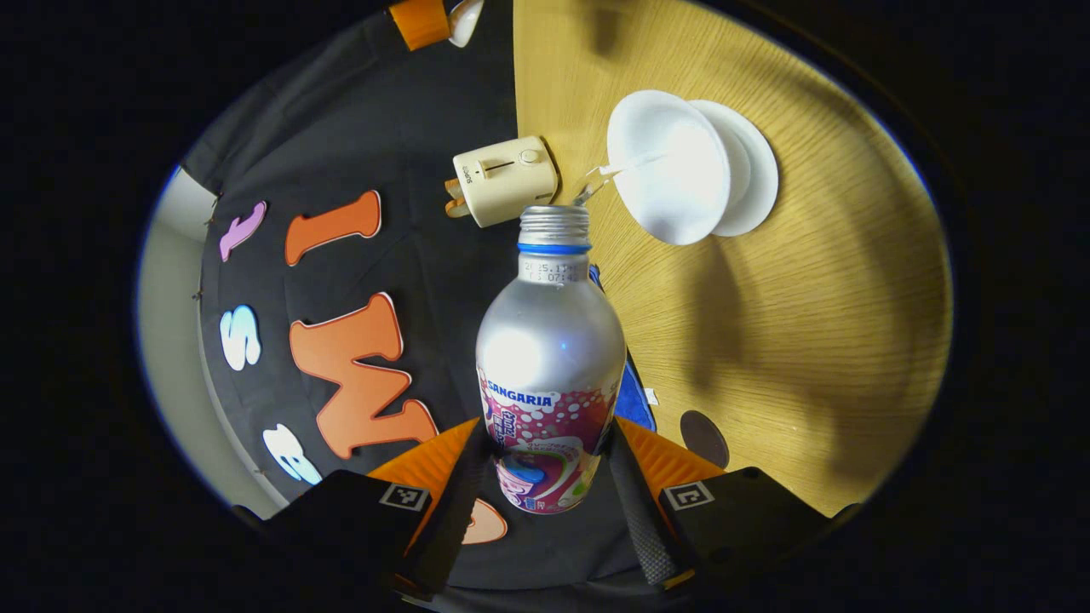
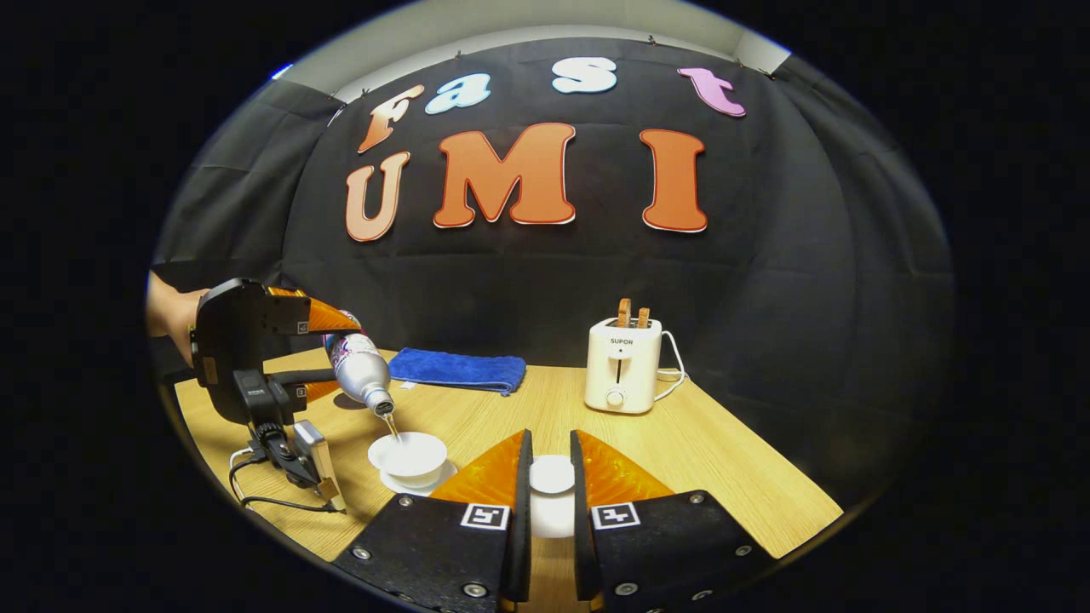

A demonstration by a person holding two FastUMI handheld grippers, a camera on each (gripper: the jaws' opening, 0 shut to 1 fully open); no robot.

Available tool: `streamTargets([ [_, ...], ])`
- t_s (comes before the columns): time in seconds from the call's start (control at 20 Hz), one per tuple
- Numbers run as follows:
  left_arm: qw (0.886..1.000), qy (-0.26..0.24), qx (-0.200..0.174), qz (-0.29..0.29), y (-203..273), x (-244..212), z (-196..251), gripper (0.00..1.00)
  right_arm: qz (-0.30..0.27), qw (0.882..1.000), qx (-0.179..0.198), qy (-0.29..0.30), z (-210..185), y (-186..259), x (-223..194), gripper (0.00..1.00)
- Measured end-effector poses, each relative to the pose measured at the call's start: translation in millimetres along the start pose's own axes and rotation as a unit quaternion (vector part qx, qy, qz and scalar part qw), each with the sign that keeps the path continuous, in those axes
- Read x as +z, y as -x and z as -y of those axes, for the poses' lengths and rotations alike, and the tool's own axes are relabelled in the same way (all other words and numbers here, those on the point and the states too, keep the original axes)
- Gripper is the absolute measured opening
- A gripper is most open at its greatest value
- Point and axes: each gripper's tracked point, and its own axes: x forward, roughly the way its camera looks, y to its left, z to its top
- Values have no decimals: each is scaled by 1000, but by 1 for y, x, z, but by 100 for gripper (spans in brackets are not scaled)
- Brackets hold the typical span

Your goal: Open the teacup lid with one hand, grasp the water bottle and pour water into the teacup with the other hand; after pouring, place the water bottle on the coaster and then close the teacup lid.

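Observation:
My left gripper [image 1: 545, 447] is shut on a silver water bottle [image 1: 549, 340] with a pink label, tipped neck-down toward the white teacup [image 1: 673, 166] on its saucer [image 1: 758, 170]. In the right gripper view, a thin stream of water [image 2: 391, 424] runs from the bottle [image 2: 362, 370] into the teacup [image 2: 411, 455], and a hand [image 2: 166, 317] holds the left gripper [image 2: 336, 353] at the far left. My right gripper [image 2: 549, 451] is shut on the white teacup lid [image 2: 552, 474], held above the table right of the cup. A dark round coaster [image 1: 704, 438] lies on the table near the bottle's base.
A cream toaster [image 2: 622, 366] with bread in its slots stands at the back of the wooden table [image 2: 724, 477], its cord trailing right. A folded blue cloth [image 2: 456, 369] lies along the back edge. A cable [image 2: 272, 502] hangs from the left gripper near the table's front left.

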Motion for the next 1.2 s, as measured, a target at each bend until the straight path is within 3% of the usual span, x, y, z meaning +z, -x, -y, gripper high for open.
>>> streamTargets([
  [1.2, 997, -76, 27, -1, -8, -11, -31, 85, -6, 1000, 6, 4, -2, -10, -5, 21],
])
